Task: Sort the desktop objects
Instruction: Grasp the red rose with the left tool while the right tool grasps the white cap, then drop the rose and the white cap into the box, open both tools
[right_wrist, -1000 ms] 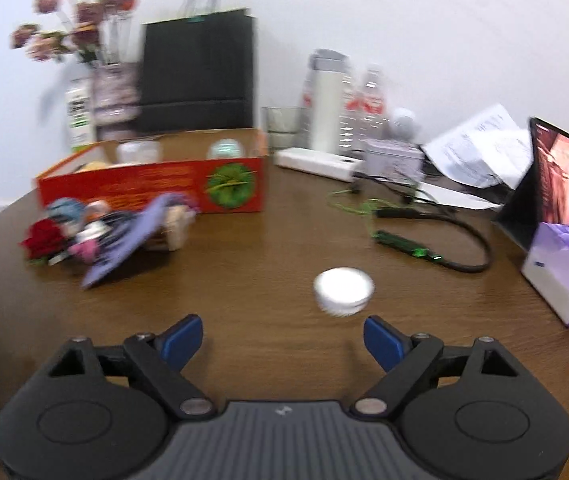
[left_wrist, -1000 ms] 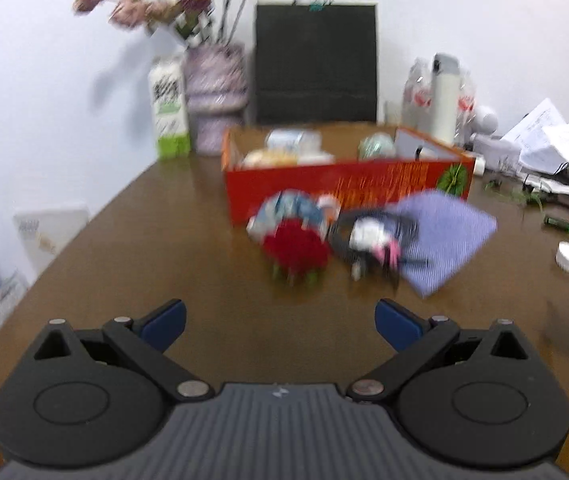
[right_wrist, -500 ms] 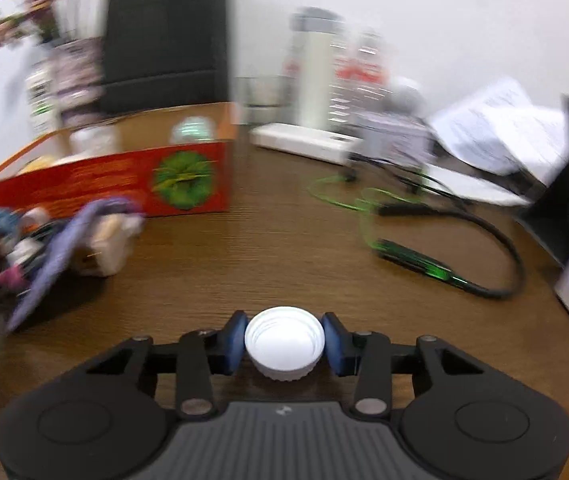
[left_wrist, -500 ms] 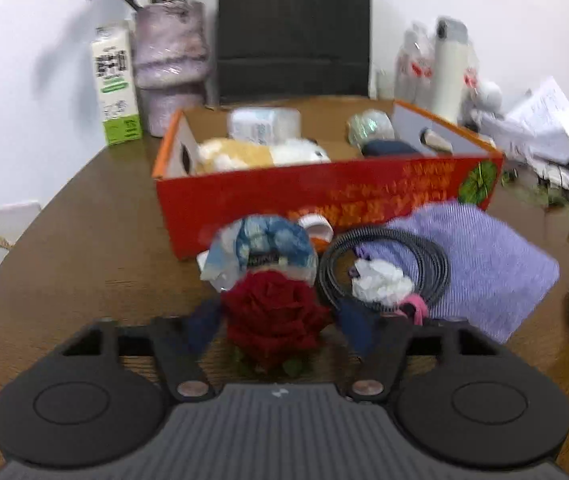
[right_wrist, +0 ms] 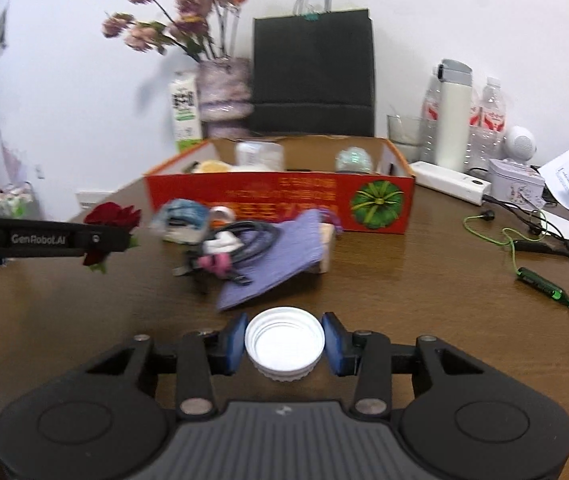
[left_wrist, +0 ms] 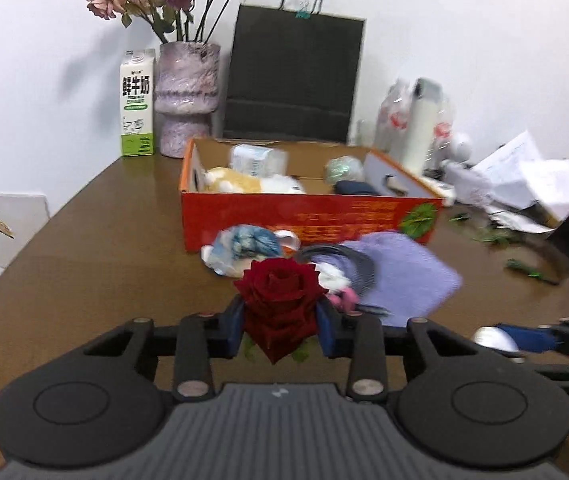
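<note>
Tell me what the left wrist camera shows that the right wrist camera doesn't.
Only the left wrist view shows the left gripper head-on, shut on the rose.

Only the right wrist view shows the right gripper shut on the white cap, plus the glass, tin and green cable.

Both show the red box with items inside, purple cloth, black bag, vase and milk carton.

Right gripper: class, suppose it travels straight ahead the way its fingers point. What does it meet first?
Probably the purple cloth, whose near corner lies just ahead of the right gripper and the white cap it clamps. The orange box stands behind. If the gripper is lifted, it may pass over the cloth; depth is unclear.
</note>
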`<state>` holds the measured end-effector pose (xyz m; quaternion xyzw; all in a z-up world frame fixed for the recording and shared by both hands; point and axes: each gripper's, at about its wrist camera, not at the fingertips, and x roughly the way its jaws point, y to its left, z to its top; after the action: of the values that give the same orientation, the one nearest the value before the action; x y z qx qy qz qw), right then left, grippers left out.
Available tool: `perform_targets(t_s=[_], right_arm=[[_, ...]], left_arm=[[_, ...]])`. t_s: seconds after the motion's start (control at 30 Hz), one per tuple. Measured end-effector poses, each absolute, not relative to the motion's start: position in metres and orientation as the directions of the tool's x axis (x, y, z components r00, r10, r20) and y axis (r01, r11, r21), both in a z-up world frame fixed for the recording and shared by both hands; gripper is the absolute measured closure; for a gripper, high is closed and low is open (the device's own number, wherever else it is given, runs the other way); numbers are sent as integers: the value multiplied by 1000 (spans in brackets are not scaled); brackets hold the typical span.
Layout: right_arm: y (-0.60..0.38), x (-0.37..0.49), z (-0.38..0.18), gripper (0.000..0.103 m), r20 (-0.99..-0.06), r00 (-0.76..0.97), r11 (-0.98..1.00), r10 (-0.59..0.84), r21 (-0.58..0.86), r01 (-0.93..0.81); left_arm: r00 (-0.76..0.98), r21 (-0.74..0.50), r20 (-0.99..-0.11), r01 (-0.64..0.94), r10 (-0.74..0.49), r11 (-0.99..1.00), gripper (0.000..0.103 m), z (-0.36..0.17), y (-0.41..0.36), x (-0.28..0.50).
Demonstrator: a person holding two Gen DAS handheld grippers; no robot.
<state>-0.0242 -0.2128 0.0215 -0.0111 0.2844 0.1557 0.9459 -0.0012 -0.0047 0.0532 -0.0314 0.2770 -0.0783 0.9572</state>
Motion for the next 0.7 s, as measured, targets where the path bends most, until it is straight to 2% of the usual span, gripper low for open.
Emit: perform_targets(t_s=[0.17,0.37,0.6,0.7], right_arm=[[-214,-63,27,64,-505,813,949,288,41,-311],[-223,-108,33,64,-486,810,939,328,77,-335],[-232,-119,56,64,-442,820,929,364,113,-352],[-234,-98,68,64,-456,806,925,377,152,-347]], left_arm=[[807,-104,-555,175,-203,979,66,44,-22,-48],[788,-110,-567,217,-240,970,66,42,-27,-90],[830,-132,-502,205,-243,970,66,70,-13,-83],[843,-137,-487,184,-228,973,66,87,-3,-55]])
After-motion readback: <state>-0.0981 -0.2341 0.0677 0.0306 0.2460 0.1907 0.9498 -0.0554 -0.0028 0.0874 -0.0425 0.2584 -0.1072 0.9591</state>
